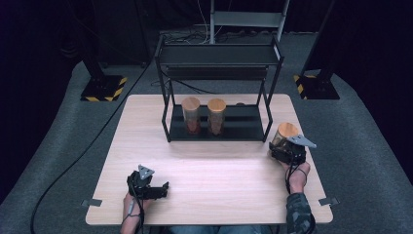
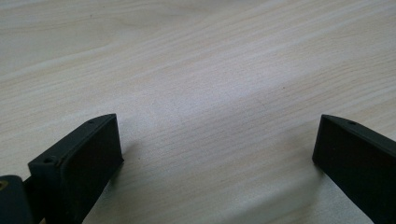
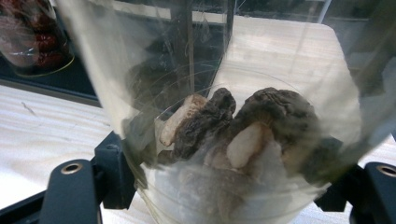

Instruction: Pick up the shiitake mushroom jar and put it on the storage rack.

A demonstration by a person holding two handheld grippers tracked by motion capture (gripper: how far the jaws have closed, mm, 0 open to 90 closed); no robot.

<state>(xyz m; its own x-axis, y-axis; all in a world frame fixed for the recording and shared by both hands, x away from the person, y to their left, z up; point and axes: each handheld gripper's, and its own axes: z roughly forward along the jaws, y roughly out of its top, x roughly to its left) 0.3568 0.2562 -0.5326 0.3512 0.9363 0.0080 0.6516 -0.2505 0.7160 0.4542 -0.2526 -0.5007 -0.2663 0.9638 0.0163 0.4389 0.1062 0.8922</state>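
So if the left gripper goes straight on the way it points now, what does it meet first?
Probably the wooden tabletop itself. The left gripper looks down along open jaws at bare wood, with nothing between or ahead of them, though how steeply it tilts is unclear.

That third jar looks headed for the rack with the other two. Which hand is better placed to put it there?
Probably the right. The right gripper is already clamped on the jar of dried mushrooms, just beside the rack. The left gripper sits open over bare table, farther from the rack.
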